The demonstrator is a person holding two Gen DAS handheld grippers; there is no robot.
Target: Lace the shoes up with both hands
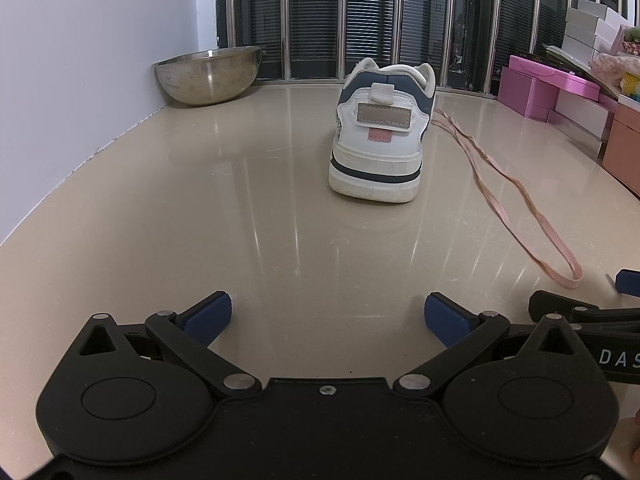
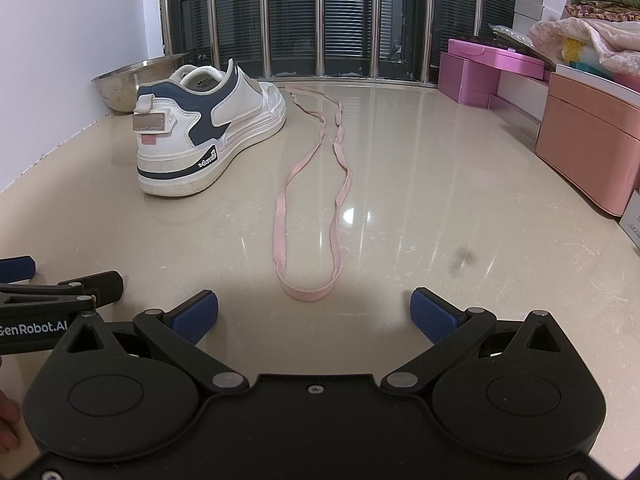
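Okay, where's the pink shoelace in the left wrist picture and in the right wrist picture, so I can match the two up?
Left wrist view: the pink shoelace runs along the right side, from beside the sneaker toward the lower right.
Right wrist view: the pink shoelace lies in the centre as a long folded loop, its bend just ahead of the open right tool.
Shared landmark: the white and navy sneaker, left of the lace in both views.

Shoe point(image 2: 208, 128) left of lace point(image 2: 312, 208); bowl point(image 1: 208, 74) behind shoe.
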